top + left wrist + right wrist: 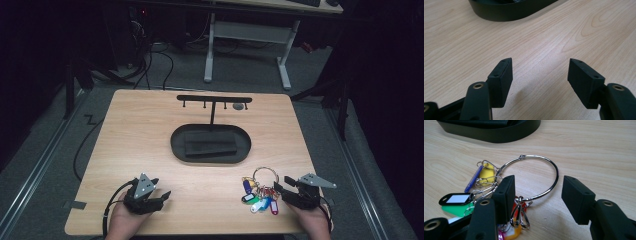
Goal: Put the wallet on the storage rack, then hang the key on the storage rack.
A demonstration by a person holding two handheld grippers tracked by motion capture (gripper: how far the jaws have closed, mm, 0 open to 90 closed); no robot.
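Fingers (pixel 504 195) of my right gripper (pixel 537 195) stand spread, straddling the near arc of the large silver key ring (pixel 541 170) with coloured plastic tags, unpinched, on the pale wooden table (pixel 150 150). My left gripper (pixel 540 75) gapes empty. Beyond sits the black oval tray (pixel 177 145).

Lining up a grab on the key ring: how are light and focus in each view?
High view: table lit, surroundings dark, keys small and soft. Right gripper view: metal ring sharp with slight glints, nearest tags blurred. Left gripper view: wood grain crisp, soft shadow under the open jaws.
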